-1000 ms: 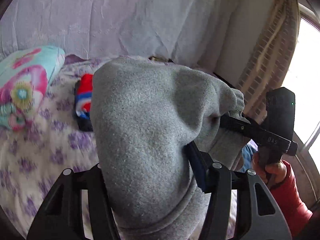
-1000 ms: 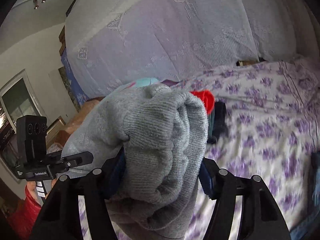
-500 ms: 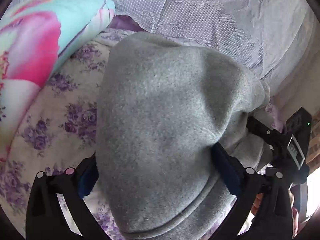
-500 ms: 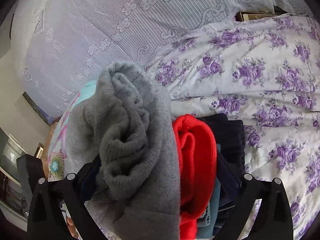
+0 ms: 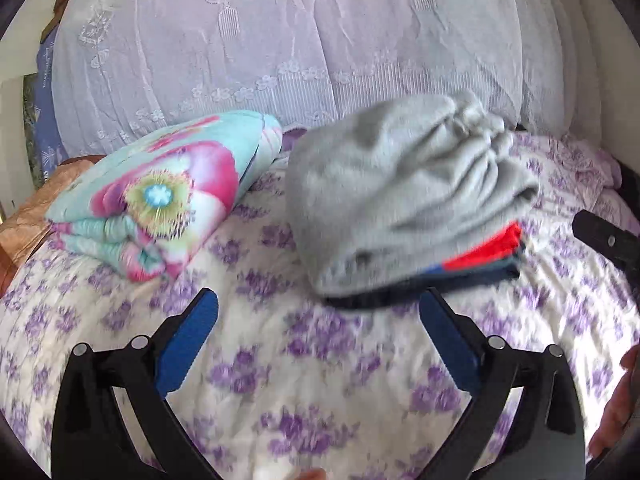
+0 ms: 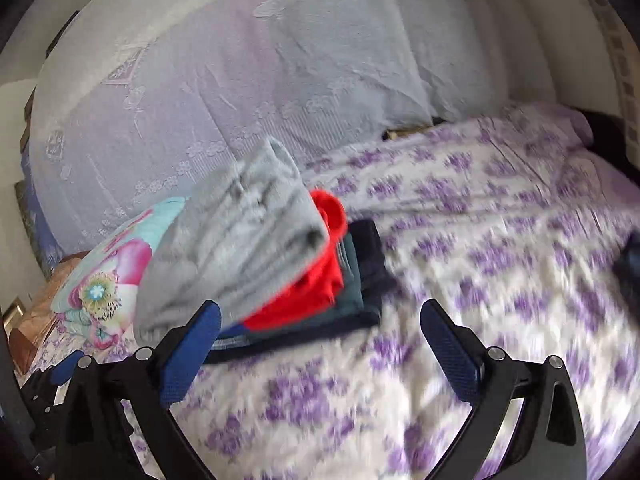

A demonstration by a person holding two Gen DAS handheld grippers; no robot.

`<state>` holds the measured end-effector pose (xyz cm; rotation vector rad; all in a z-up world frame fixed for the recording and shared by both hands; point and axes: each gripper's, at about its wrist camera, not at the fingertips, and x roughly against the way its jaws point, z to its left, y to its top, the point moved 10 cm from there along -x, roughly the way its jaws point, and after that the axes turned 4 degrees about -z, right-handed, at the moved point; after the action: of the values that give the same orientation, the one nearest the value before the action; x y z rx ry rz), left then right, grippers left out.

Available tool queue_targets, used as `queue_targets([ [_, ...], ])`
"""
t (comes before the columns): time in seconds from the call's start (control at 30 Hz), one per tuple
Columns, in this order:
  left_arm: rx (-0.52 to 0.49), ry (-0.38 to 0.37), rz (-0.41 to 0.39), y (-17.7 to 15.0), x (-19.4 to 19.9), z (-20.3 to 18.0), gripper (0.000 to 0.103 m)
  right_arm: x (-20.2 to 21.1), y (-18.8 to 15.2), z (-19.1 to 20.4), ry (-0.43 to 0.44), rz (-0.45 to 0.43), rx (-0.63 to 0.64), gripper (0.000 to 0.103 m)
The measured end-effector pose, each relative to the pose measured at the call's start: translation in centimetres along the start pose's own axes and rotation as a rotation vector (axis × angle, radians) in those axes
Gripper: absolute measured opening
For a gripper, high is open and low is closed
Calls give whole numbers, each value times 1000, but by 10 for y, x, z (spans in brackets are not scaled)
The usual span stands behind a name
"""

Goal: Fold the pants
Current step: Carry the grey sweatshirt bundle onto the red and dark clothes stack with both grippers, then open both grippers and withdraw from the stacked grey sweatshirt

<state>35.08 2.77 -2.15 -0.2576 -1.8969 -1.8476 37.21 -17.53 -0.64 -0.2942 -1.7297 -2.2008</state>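
The purple-flowered white bedsheet is the work surface. The folded grey fleece pants sit far side, topping a stack of red and dark folded clothes, probably the done pile. No containers around. The left gripper and right gripper both have fingers spread, holding nothing.

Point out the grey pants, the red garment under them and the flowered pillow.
grey pants (image 5: 400, 184): left wrist view, middle of the folded top.
red garment (image 6: 316, 280): right wrist view, exposed folded edge.
flowered pillow (image 5: 160, 196): left wrist view, big flower print.
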Motion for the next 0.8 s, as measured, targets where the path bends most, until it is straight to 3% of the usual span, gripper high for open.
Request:
queue_targets([
  [0.07, -19, 36, -3, -17, 13, 1, 98, -5, -24, 5, -57, 46, 57, 100],
  [0.1, -51, 57, -19, -15, 20, 1, 98, -9, -20, 16, -64, 82, 133, 100],
  [0.13, -81, 71, -39, -7, 27, 1, 98, -3, -5, 24, -105, 49, 194, 99],
  [0.2, -82, 74, -83, 12, 43, 4, 98, 21, 32, 38, -158, -103, 239, 100],
  [0.27, -30, 52, -101, 31, 50, 11, 98, 30, 56, 52, -137, -147, 236, 100],
  [0.37, 69, 33, -108, 49, 50, 20, 98, 26, 69, 58, -138, -109, 167, 100],
  [0.47, 92, 30, -145, 53, 54, 23, 98, 23, 58, 71, 4, -127, 144, 100],
  [0.57, 72, 63, -152, 54, 53, 27, 98, 16, 55, 70, -8, -123, 167, 100],
  [0.67, 52, 39, -142, 55, 50, 26, 98, 9, 53, 66, -36, -101, 165, 100],
  [0.8, 118, 15, -140, 55, 52, 34, 98, 1, 48, 57, -34, -64, 115, 100],
])
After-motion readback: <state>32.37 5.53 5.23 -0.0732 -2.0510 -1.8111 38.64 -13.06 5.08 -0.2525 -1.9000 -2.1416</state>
